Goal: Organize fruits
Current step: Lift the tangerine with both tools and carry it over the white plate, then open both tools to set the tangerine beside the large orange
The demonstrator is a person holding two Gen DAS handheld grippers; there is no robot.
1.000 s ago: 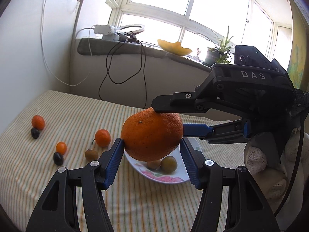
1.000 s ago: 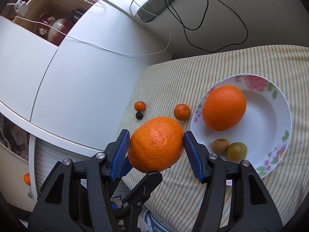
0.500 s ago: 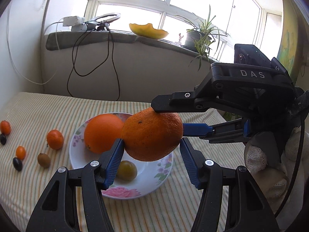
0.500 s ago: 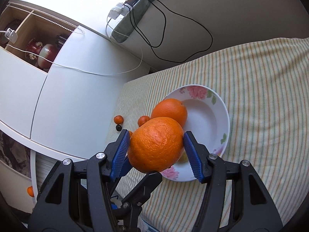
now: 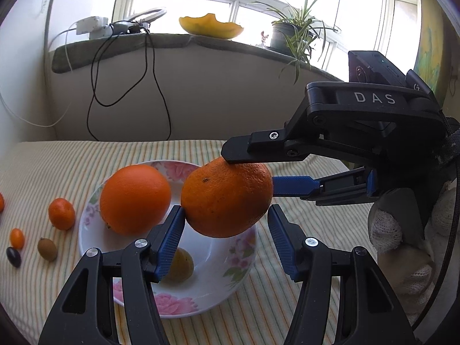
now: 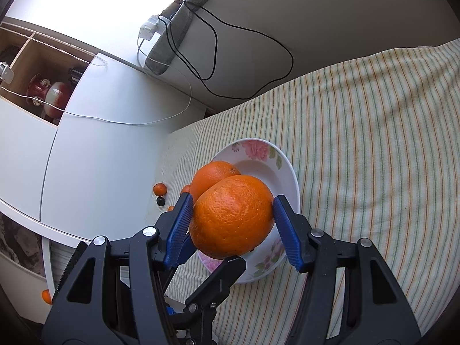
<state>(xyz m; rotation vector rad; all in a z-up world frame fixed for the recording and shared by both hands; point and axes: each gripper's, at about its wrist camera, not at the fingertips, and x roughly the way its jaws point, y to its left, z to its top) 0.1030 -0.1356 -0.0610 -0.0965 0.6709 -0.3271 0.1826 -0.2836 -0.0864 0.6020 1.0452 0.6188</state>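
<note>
Orange (image 5: pixel 227 198) hangs above the flowered plate (image 5: pixel 241 261), pinched by both: left hand-held gripper (image 5: pixel 225 240) and right hand-held gripper (image 6: pixel 231 220), pads half-spread against its sides. Second orange (image 5: pixel 135 198) lies on the plate's left; small fruits (image 5: pixel 61 213) sit further left on the striped cloth (image 5: pixel 316 230).

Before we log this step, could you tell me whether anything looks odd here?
One orange is clamped by both the left tool and the right tool at once, crosswise, above the plate; one tool would normally do. Nothing looks spilled or damaged.
</note>
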